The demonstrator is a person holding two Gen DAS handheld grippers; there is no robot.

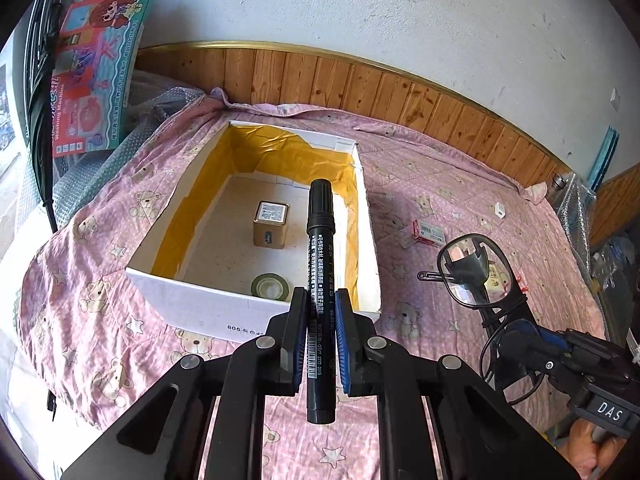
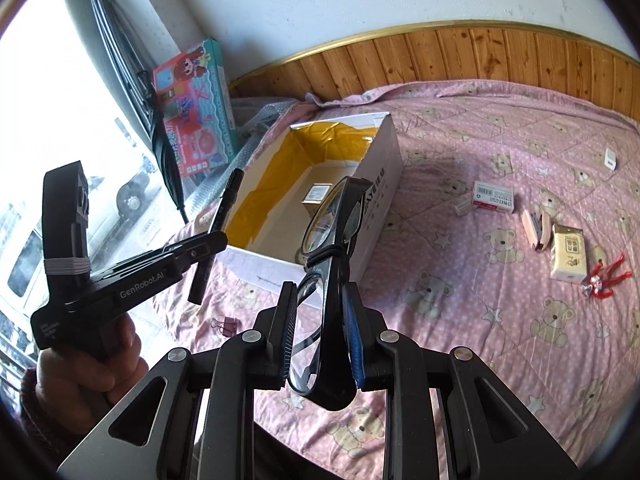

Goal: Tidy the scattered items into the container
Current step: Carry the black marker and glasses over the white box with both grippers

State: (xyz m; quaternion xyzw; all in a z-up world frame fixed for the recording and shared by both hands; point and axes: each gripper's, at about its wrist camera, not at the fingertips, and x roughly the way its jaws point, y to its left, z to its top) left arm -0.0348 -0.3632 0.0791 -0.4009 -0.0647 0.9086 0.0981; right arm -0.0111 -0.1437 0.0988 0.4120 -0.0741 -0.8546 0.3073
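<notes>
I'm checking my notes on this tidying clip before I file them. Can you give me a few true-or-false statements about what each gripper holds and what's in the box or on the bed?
1. The left gripper is shut on a black marker. True.
2. The right gripper is open and holds nothing. False: it is shut on a pair of glasses.
3. The box already holds a small tin and a roll of tape. True.
4. The stapler lies inside the box. False: it lies on the pink bedspread, beside a pack of tissues.
5. A purple binder clip lies on the bedspread outside the box. True.
</notes>
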